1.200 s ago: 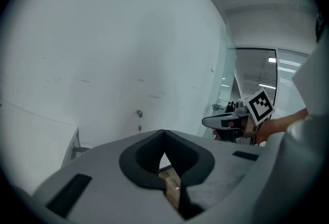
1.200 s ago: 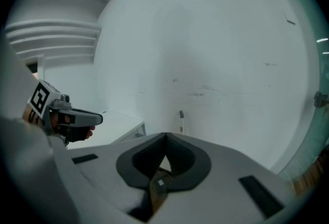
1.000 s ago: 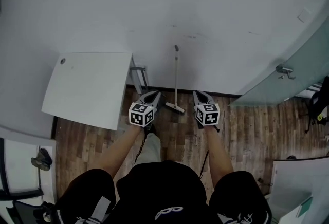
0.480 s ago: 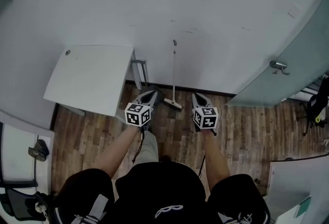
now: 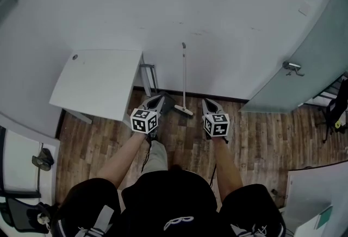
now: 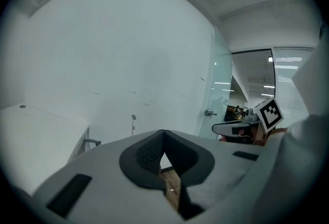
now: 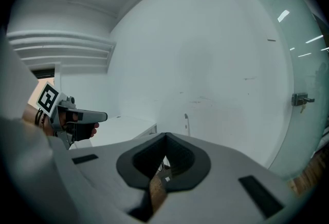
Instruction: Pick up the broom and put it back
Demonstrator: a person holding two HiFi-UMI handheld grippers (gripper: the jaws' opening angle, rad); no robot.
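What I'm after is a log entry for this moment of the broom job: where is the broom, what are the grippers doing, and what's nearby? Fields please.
broom: upright against the wall, head on the wood floor, not held
left gripper: shut, empty, left of the broom head
right gripper: shut, empty, right of the broom head
table: white, left of the broom
glass door: right of the broom

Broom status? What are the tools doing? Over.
Left tool shut, empty; right tool shut, empty. Broom upright against wall, untouched. Table at its left, not blocking.
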